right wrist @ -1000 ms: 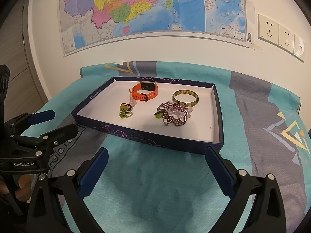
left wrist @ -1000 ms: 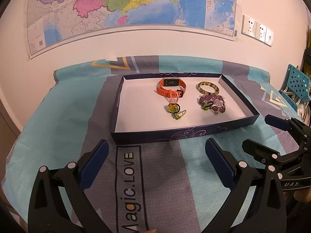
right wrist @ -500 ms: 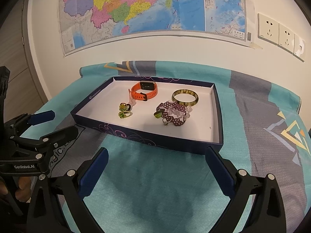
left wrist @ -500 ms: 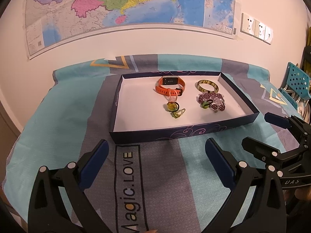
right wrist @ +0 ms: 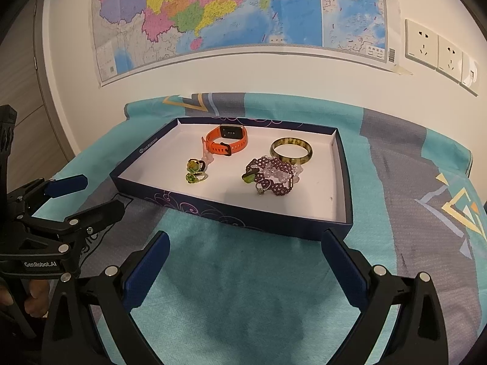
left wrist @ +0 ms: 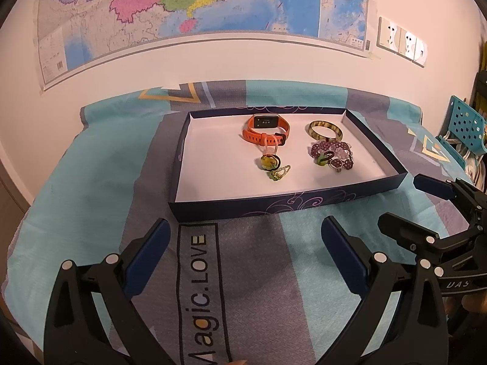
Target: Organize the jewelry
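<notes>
A dark blue tray (left wrist: 231,208) (right wrist: 231,216) with a white floor lies on the cloth. Inside it are an orange watch (left wrist: 265,128) (right wrist: 226,140), a green-brown bangle (left wrist: 325,130) (right wrist: 291,151), a purple beaded bracelet (left wrist: 333,155) (right wrist: 272,175) with a green piece on it, a yellow-green ring (left wrist: 268,162) (right wrist: 194,164) and a small green clip (left wrist: 279,172) (right wrist: 195,177). My left gripper (left wrist: 243,252) (right wrist: 83,196) is open and empty, short of the tray's near wall. My right gripper (right wrist: 243,261) (left wrist: 404,200) is open and empty too, near the tray's front right corner.
A teal and grey cloth (left wrist: 91,188) printed "Magic.LOVE" covers the table. A map (left wrist: 197,6) and wall sockets (right wrist: 438,51) hang on the wall behind. A teal perforated basket (left wrist: 465,127) stands at the far right. A hand (right wrist: 33,301) holds the left gripper's handle.
Both grippers have drawn back slightly from the tray, which now looks a little farther away. The jewelry has not moved, and both stay open.
</notes>
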`<state>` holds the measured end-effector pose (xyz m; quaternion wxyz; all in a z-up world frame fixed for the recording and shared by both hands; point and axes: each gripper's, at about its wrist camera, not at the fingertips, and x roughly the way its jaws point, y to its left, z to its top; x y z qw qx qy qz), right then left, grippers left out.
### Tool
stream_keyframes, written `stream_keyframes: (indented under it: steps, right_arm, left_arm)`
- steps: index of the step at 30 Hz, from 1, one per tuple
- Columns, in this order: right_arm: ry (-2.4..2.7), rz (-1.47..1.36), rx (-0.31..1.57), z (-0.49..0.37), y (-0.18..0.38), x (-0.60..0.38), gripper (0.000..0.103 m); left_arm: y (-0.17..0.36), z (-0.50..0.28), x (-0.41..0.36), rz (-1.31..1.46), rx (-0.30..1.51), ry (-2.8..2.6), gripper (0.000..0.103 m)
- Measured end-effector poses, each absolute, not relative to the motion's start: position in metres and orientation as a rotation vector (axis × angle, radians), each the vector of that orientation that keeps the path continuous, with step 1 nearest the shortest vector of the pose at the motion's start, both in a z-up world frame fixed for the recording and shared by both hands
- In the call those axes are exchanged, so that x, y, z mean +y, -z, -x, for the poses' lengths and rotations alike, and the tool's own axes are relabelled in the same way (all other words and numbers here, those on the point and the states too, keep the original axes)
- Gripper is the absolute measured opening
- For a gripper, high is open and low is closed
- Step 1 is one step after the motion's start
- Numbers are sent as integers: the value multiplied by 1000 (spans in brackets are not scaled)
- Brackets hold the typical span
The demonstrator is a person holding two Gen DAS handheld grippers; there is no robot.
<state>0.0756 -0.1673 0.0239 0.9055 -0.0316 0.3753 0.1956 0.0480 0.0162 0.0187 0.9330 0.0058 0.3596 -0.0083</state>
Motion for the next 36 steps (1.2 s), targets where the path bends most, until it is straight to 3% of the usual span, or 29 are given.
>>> stream_keyframes:
  steps: [36]
  right_arm:
    - [-398,64,781,-78,-20,-166,96]
  left_arm:
    - [-14,-49,14,-15,723,29,98]
